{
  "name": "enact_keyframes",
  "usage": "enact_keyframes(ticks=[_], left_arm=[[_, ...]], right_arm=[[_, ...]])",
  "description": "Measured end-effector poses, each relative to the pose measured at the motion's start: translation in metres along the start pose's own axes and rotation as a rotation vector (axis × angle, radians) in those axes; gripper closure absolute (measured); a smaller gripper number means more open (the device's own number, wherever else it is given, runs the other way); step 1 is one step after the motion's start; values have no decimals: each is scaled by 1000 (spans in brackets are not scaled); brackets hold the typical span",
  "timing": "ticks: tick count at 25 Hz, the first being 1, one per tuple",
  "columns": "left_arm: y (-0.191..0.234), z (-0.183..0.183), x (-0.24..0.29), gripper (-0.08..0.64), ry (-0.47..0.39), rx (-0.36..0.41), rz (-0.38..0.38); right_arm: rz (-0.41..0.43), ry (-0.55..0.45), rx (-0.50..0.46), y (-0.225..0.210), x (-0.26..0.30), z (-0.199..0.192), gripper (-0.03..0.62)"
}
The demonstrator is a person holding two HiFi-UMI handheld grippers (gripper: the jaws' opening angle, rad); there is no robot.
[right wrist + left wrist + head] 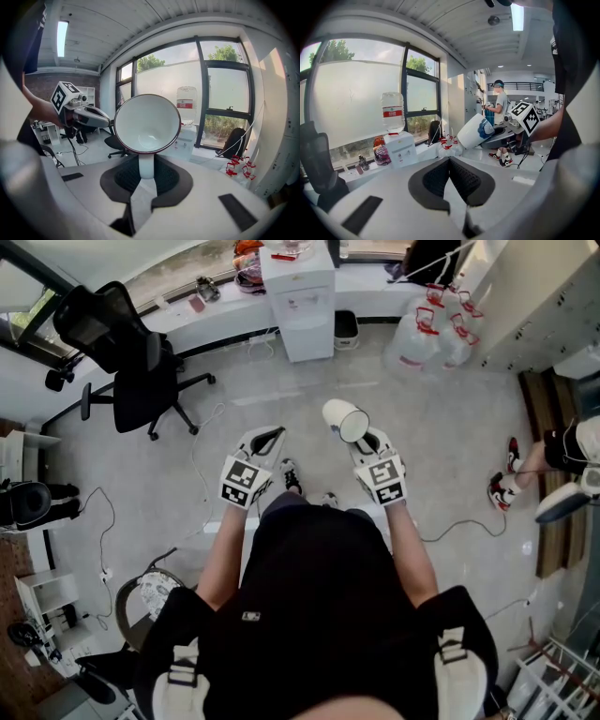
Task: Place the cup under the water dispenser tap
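Head view, clock directions taken from the wearer at centre.

1. Right claw (366, 440), 12 to 1 o'clock, just ahead of the wearer, raised over the floor (450, 427). Clenched on the handle of the cup (345, 420); in the right gripper view the white handle stands pinched between the two dark pads (166, 177) of this claw (146, 174).
2. Cup (146, 123): white, dark red rim, empty. Tipped on its side, mouth facing back along the claw, handle at 6 o'clock. The left gripper view shows a blue print on its outer wall (476, 131). It is held in the air, well apart from the dispenser.
3. Left claw (266, 437), 11 to 12 o'clock, level with the right one and near it, not touching. Its jaws are clenched together tip to tip with nothing between them (450, 174).
4. Dispenser (302, 298): white cabinet at 12 o'clock, against the window wall. A clear bottle (393, 112) with a red label stands inverted on top of it (402, 149). In the right gripper view it sits behind the cup's right edge (187, 136).
5. Chair (131, 357): black, on castors, 10 o'clock.
6. Jugs (433, 334): clear, with red caps, clustered on the floor at 1 o'clock.
7. Bin (345, 329): small and dark, just right of the dispenser.
8. Second person (553, 456), 3 o'clock, at the frame edge, legs stretched out.
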State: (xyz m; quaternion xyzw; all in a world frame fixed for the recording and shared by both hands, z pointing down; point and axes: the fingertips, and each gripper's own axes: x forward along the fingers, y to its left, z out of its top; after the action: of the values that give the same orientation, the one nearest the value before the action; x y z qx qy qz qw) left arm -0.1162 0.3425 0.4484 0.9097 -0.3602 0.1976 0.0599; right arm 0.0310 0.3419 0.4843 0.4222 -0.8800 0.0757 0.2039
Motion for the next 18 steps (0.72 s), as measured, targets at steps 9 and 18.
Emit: enact_keyframes(ticks=[9,18], left_arm=[[-3,2,-5,560,-7,4,-1],[-5,1,-13,560,-11,3,11]], right_arm=[[-10,-8,-4,4,-5,1,551],[-4,-20,-1,8,-8,4,550]])
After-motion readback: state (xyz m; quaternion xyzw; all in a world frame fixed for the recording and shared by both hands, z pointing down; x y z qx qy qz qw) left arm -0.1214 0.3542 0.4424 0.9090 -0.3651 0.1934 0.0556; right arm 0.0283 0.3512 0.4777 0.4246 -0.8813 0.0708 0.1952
